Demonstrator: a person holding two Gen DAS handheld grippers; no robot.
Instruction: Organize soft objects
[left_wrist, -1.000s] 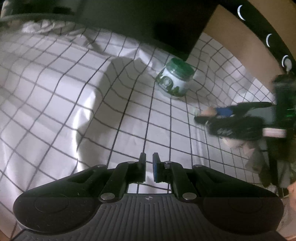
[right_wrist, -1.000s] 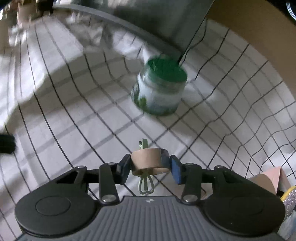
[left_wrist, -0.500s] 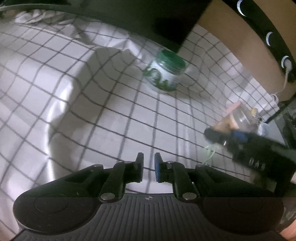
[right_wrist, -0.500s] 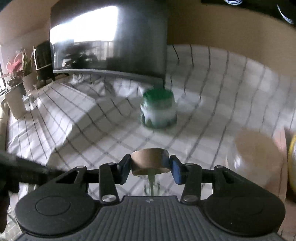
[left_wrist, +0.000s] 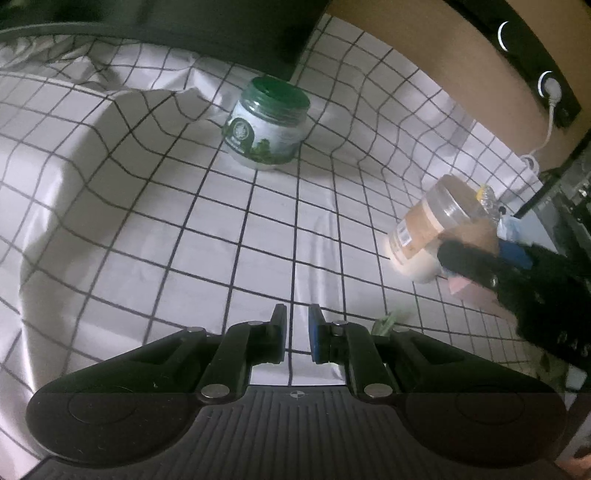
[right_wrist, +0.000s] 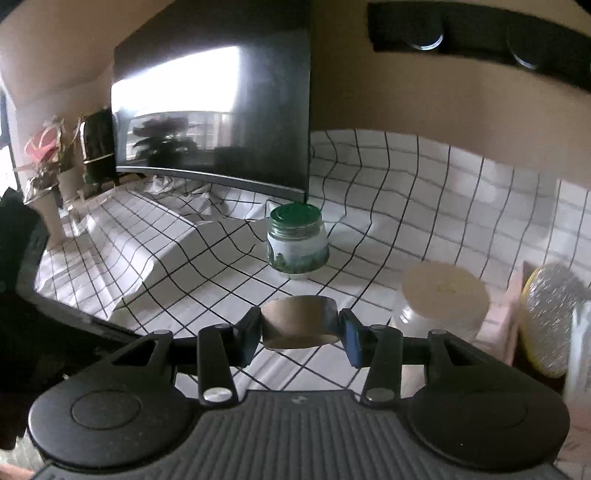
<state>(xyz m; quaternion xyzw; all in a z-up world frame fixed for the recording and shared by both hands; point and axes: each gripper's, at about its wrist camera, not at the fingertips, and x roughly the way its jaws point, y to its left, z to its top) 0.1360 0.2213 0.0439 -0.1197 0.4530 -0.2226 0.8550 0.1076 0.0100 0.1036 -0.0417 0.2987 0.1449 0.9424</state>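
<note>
- While the right tool (right_wrist: 300, 328) hangs above the checked cloth (right_wrist: 406, 206), its pads (right_wrist: 350, 341) are clamped on a brown cardboard ring (right_wrist: 299, 323), one on each side of the ring's wall.
- Ring lies with its open axis roughly level and pointing toward the camera; it is clear of the cloth.
- Left tool (left_wrist: 297, 334): fingers nearly together, a narrow gap between the pads (left_wrist: 315, 338), nothing in the gap. It hovers low over the cloth (left_wrist: 166, 206).
- Green-lidded jar (left_wrist: 267, 123) stands upright on the cloth, ahead of the left tool and well apart from it. In the right view the same jar (right_wrist: 297, 242) stands beyond the ring, just in front of the dark monitor (right_wrist: 210, 114).
- Second jar with tan lid (right_wrist: 443, 297) stands right of the ring, near it but apart. In the left view this jar (left_wrist: 428, 229) appears tilted by the lens, partly behind the right tool's dark body (left_wrist: 517, 280).
- Small pale green item (left_wrist: 388, 319) lies on the cloth just right of the left tool's fingers; too blurred to identify.
- Yellow-edged scrub pad (right_wrist: 550, 317) and a pink item (right_wrist: 513, 314) sit at the far right, behind the tan-lidded jar.
- Cloth is wrinkled and sags in a fold left of the green-lidded jar.
- Potted plants (right_wrist: 44, 155) stand at the far left, beside the monitor.
</note>
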